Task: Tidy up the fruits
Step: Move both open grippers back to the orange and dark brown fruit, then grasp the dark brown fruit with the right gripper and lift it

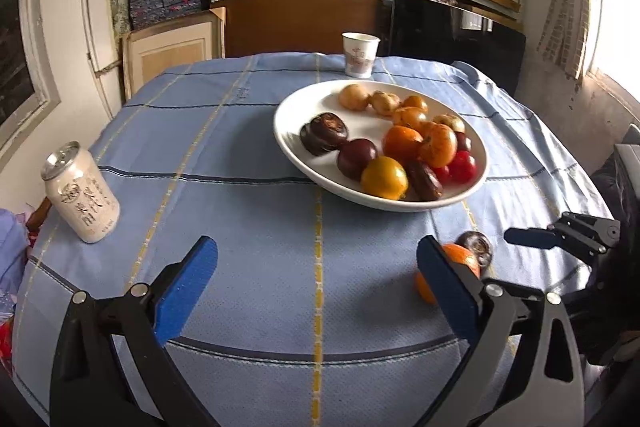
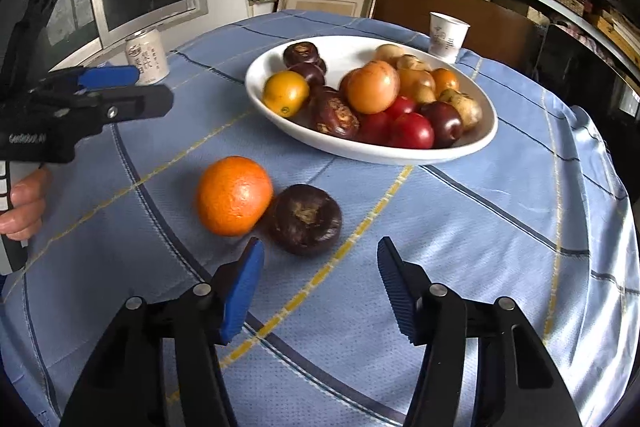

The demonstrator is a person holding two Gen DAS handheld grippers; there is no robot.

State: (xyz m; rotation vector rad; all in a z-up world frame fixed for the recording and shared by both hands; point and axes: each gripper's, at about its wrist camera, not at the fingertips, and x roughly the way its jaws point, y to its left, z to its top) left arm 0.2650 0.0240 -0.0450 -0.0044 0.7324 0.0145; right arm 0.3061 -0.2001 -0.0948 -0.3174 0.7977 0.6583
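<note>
The fingers (image 2: 248, 291) of the right gripper (image 2: 320, 291) stand apart with nothing between them, hovering over bare cloth just short of the two loose fruits. The orange (image 2: 234, 195) and the dark brown fruit (image 2: 306, 219) lie on the counter (image 2: 480, 227) touching each other, orange to the left, brown one to the right in the right wrist view. The orange is round, so no long axis to speak of; the brown fruit is squat and flattened, its pale scarred end turned up and toward the gripper. Neither is touched by a finger.

Beyond them sits the white oval plate (image 2: 472, 143), its long axis running left to right across the counter, heaped with orange, yellow, red, tan and dark fruits. There is open cloth between the loose pair and the plate's near rim, and more to the right of the brown fruit up to the counter's edge.

The left gripper (image 1: 316, 287) also has its fingers (image 1: 188, 291) wide apart and empty, over a broad clear stretch of blue checked cloth; from its view the orange (image 1: 464, 255) peeps out behind its right finger. A person's hand (image 2: 24, 207) grips its handle. A drink can (image 1: 82, 191) stands upright near the left edge, and a paper cup (image 1: 359, 55) stands upright at the far edge behind the plate.
</note>
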